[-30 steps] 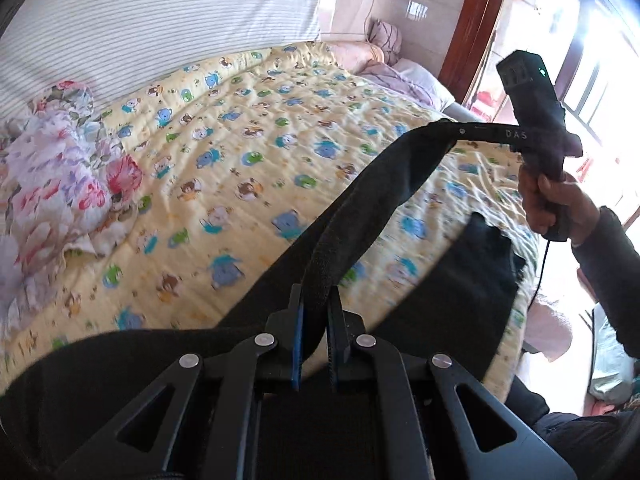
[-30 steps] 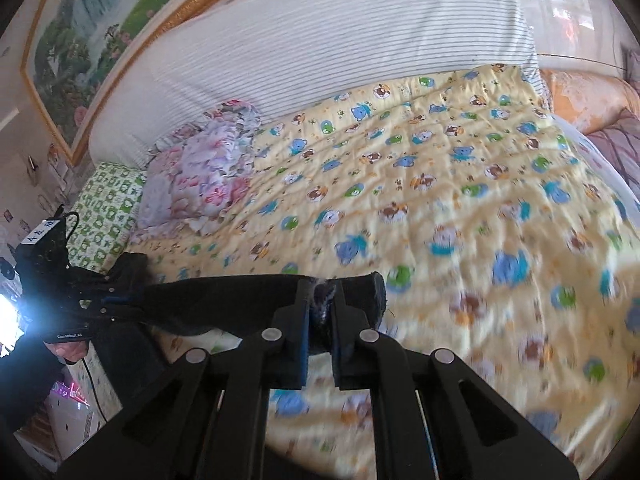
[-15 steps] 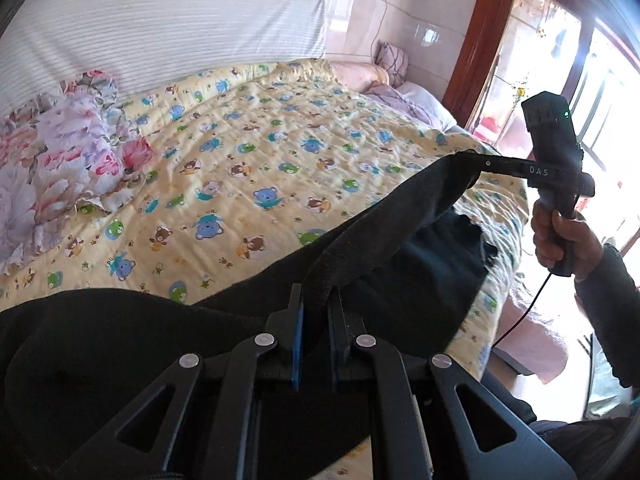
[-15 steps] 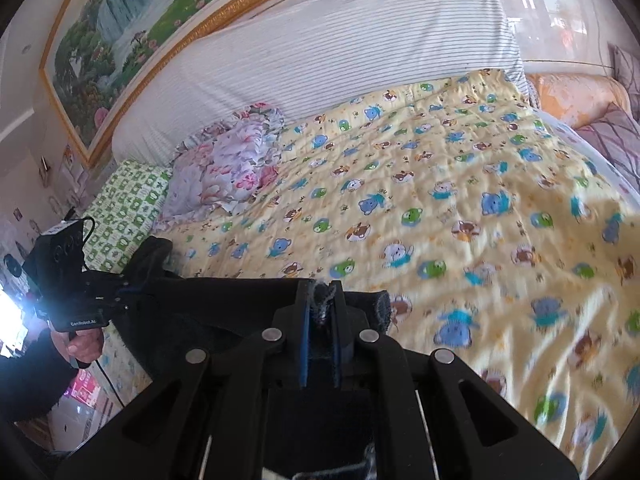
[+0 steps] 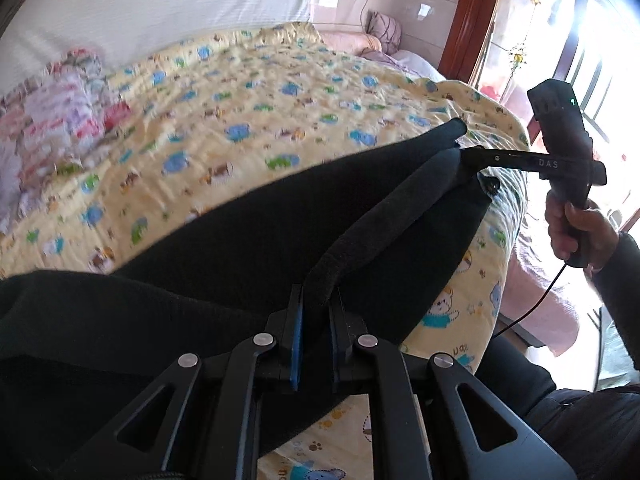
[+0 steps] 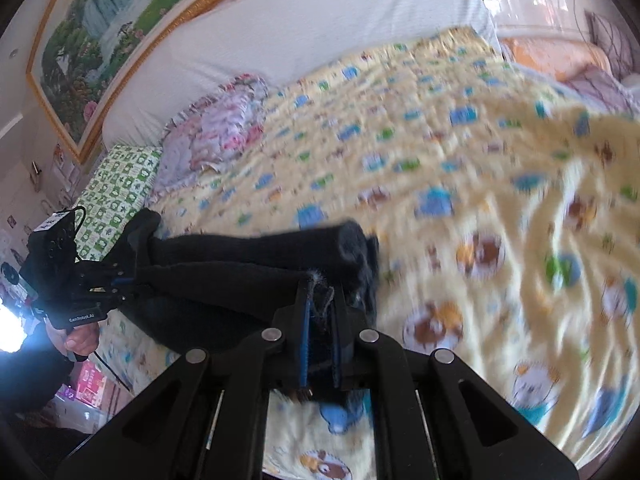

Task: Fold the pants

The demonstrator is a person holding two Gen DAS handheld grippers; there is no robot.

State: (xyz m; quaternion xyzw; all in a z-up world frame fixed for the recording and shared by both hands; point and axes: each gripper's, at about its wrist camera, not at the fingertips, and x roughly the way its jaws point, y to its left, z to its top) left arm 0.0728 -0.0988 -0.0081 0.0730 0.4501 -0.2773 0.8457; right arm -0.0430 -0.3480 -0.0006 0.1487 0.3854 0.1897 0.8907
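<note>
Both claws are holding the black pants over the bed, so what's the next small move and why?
Probably lower both claws together until the held edge rests on the quilt, keeping it taut. The left claw and right claw are each shut on one end of the pants edge, which spans between them above the rest of the fabric already lying on the bed. Releasing now would likely let it bunch.

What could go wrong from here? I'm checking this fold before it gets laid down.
The left gripper and right gripper each pinch only a thin edge of the black pants, so the cloth may slip out. The pants lie near the bed's edge and could slide off the quilt.
</note>
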